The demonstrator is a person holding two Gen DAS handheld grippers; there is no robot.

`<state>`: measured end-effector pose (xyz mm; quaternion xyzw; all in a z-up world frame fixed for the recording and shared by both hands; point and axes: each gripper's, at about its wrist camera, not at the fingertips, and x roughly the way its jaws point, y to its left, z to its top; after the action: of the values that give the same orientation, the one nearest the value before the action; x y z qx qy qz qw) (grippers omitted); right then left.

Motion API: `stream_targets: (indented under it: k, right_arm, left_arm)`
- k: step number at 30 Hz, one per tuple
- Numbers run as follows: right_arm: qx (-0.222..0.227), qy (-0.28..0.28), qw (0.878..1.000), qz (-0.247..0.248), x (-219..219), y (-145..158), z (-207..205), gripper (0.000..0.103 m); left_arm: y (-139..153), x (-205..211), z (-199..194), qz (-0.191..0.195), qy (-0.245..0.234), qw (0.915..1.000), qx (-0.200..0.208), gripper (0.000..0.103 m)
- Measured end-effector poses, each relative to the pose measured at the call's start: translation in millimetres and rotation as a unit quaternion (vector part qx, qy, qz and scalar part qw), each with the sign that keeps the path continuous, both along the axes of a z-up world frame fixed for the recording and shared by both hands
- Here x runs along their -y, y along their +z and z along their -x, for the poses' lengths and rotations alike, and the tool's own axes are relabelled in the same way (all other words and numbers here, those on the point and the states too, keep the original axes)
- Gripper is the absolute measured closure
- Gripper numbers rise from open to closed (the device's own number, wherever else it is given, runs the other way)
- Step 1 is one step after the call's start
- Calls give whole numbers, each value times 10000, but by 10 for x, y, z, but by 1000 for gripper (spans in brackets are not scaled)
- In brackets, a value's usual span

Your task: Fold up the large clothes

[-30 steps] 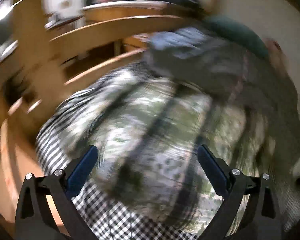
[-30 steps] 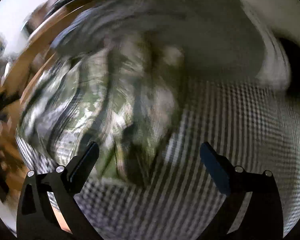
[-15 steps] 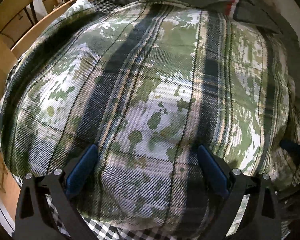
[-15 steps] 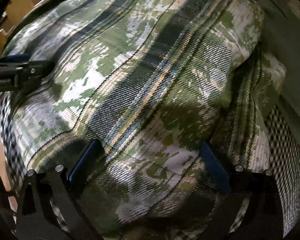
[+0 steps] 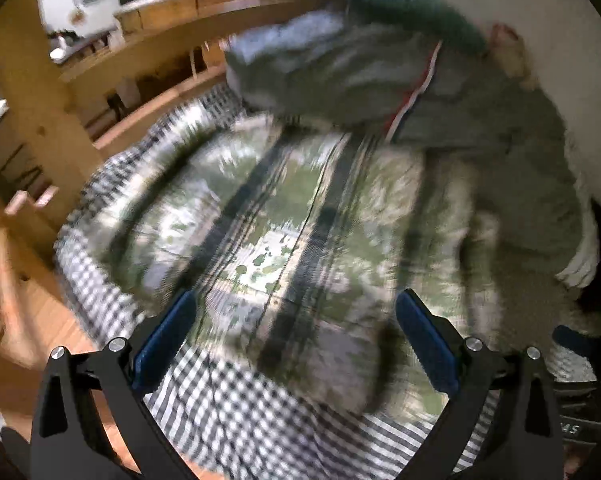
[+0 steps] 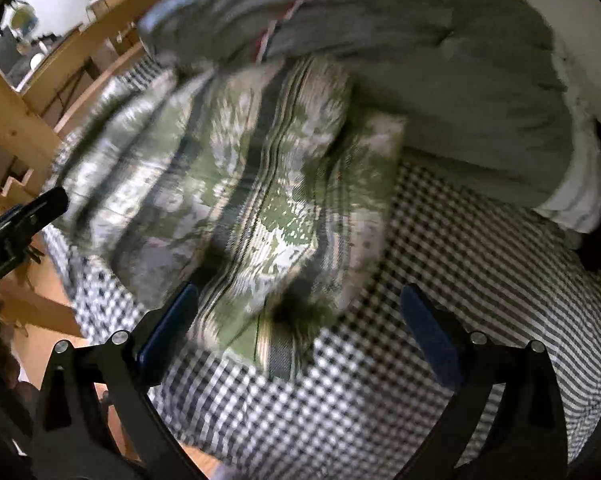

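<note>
A green, white and dark plaid flannel garment (image 5: 284, 232) lies folded in a thick bundle on a black-and-white checked sheet (image 5: 236, 412). It also shows in the right wrist view (image 6: 260, 200). My left gripper (image 5: 296, 336) is open and empty, held above the bundle's near edge. My right gripper (image 6: 300, 328) is open and empty above the bundle's near right corner. Both views are blurred by motion.
A grey garment with a red and white stripe (image 5: 380, 76) lies heaped behind the plaid one, with a dark green item (image 5: 412, 12) beyond. A wooden bed rail (image 5: 160, 100) runs along the left. The left gripper's tip (image 6: 24, 216) shows at the left.
Both grippers have pulled back and up from the plaid bundle, which they were close over half a second ago. The bundle stays on the sheet.
</note>
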<state>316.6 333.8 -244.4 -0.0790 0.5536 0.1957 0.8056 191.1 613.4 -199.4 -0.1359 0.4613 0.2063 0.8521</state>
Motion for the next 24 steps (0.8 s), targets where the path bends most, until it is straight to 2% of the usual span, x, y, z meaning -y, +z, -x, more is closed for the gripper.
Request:
stream_targets:
  k: [4,7,8,15,24]
  right_arm:
    - [295,16,9995,-125,271,552,219,4]
    - [549,43,9984,-89,394,916,381,4]
    - [654,27,9978,-97,467,1048,465,4]
    - [1000,-251,9947,-46,770,1448,815,4]
    - [1397,-636,9881,-38,807,1984,1429,4]
  left_arm:
    - [615,423,370,-199,-19,9997,169,5]
    - [899,682,570,-303,-122,9993,192,5]
    - [966,735,618,-318,-156,9991,224,5]
    - [1289,1003,958,-457,-362,9978,300,5]
    - [1642,1101,1459,-554,-785,9945,423,5]
